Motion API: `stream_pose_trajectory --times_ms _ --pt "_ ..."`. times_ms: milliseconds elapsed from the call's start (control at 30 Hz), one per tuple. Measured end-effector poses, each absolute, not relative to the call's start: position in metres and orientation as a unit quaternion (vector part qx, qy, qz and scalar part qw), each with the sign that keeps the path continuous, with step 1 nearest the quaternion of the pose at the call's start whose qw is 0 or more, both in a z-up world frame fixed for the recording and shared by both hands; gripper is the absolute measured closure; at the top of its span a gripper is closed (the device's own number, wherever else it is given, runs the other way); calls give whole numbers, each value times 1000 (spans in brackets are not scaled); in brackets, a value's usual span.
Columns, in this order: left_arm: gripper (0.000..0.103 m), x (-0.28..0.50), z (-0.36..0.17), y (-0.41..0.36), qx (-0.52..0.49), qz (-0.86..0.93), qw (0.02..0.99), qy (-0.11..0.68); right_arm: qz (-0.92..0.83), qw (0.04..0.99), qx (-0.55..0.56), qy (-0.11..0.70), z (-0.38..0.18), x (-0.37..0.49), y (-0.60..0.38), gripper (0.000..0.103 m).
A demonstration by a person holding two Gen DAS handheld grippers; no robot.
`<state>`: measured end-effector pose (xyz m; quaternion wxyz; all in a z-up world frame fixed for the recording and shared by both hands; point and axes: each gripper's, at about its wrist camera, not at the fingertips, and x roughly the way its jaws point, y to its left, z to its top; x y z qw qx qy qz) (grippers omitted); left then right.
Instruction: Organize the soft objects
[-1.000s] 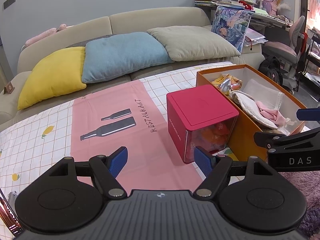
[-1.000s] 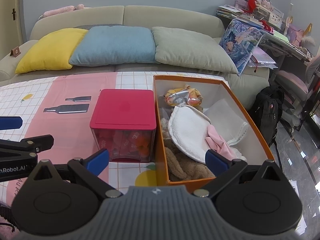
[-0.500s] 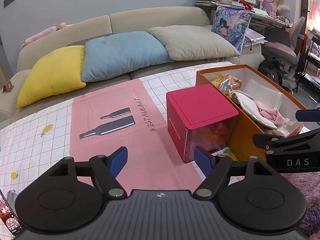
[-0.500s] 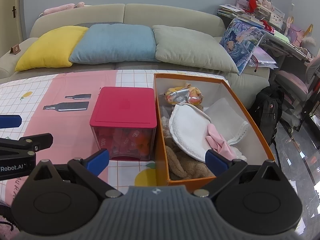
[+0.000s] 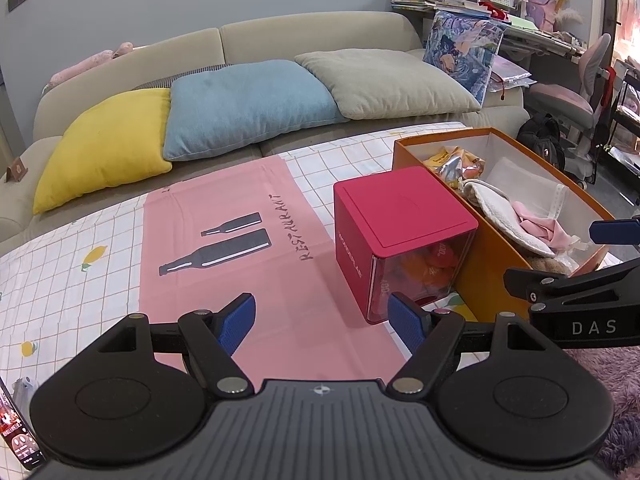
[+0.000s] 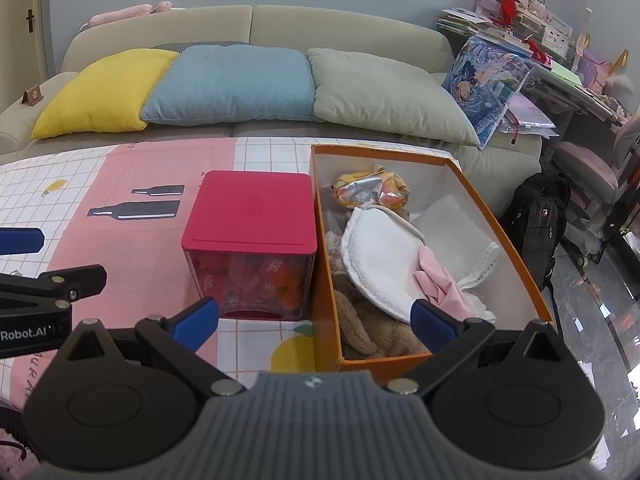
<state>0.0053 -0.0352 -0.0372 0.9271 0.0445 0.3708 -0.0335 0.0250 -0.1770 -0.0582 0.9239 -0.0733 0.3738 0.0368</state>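
An orange box (image 6: pixel 496 220) holds soft things: a white round cloth (image 6: pixel 380 256), a pink cloth (image 6: pixel 440 284), a brown fuzzy cloth (image 6: pixel 368 328) and a foil snack bag (image 6: pixel 368 192). It also shows in the left wrist view (image 5: pixel 472 264). A red-lidded clear cube (image 6: pixel 250 240) with orange items inside stands just left of it. My left gripper (image 5: pixel 322 322) is open and empty over the pink mat, left of the cube (image 5: pixel 404 236). My right gripper (image 6: pixel 316 320) is open and empty, near the box's front left corner.
The table has a checked cloth with a pink mat (image 5: pixel 224 248). A sofa with yellow (image 6: pixel 104 92), blue (image 6: pixel 232 84) and grey (image 6: pixel 384 96) cushions stands behind. A black backpack (image 6: pixel 540 212) and cluttered desk are at the right. A phone (image 5: pixel 16 436) lies at the left edge.
Both grippers have drifted slightly; the scene shifts a little. The jaws stay open and nothing was grasped.
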Motion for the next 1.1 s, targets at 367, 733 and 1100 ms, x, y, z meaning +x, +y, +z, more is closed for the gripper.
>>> stream_pose_trajectory --times_ms 367,733,1100 --pt "15 4 -38 -37 45 -31 927 372 37 924 -74 374 -58 25 -177 3" --pt "15 2 -36 -36 45 -32 928 369 37 924 -74 375 -58 25 -177 3" --pt "15 2 -35 -36 45 -34 928 369 37 924 -73 375 -59 25 -177 3"
